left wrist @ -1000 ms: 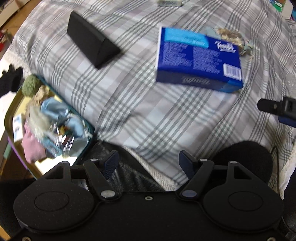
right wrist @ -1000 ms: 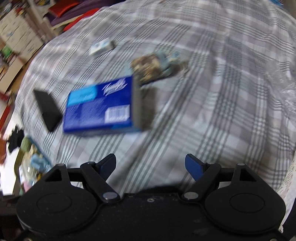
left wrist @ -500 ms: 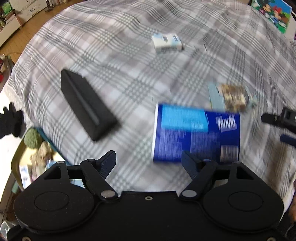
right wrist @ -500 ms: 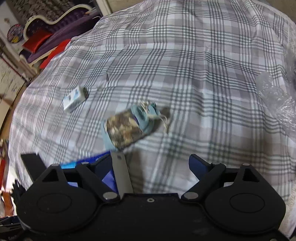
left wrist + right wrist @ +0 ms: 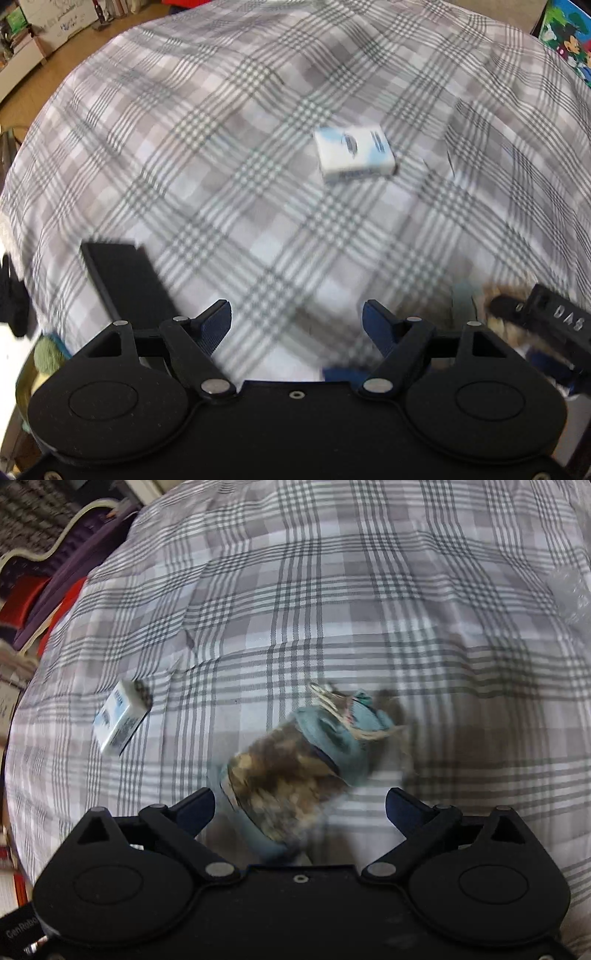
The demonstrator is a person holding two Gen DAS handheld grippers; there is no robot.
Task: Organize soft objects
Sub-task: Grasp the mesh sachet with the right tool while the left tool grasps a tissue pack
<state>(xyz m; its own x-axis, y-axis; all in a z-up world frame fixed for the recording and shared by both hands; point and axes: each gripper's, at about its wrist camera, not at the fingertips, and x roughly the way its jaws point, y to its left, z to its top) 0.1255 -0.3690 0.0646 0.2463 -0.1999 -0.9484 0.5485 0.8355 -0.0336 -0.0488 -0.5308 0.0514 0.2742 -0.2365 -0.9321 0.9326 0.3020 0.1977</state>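
While I look down along my right tool (image 5: 299, 805), its jaws are opening wide and press on nothing; the soft pouch (image 5: 295, 771) lies on the plaid bedspread (image 5: 332, 609) just ahead of them, its lower end reaching into the gap between the fingers without touching either pad as far as I can tell. The pouch is a mottled brown bundle wrapped in pale blue cloth, with a bit of twine at its far end, and it is blurred. To the left of it, well apart, a small white and blue packet (image 5: 120, 716) rests on the bedspread.

Through my left tool (image 5: 297, 321) I see the jaws held about half apart with only the bedspread (image 5: 240, 166) between them. The same small packet (image 5: 354, 153) lies up ahead, well clear of the fingers. A black case (image 5: 125, 280) sits at the lower left, near the left finger. At the right edge I make out the black tip of the right tool (image 5: 546, 317) over the blurred brown and blue pouch (image 5: 465, 299). At the far lower left a green fuzzy ball (image 5: 46, 356) shows beside the edge of the bed.
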